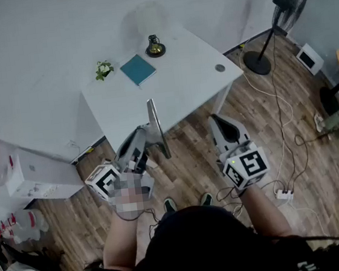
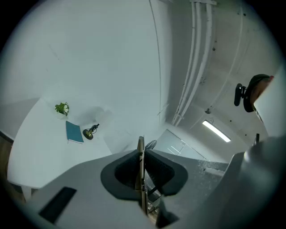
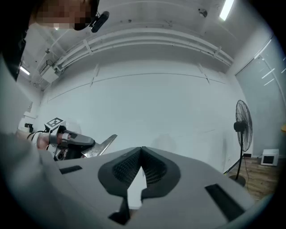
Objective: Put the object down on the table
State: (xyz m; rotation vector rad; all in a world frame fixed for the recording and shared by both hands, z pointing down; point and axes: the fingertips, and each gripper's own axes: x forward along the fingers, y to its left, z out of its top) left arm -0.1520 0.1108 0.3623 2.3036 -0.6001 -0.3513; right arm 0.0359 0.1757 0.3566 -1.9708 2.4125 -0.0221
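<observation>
In left tool, thin plate

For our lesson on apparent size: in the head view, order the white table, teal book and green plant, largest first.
White rectangular table
Flat teal book
Small green leafy plant
Clear gaps; none tied.

A teal notebook lies between a small potted plant and a dark round ornament. A standing fan and white power strip sit on the wooden floor.
</observation>
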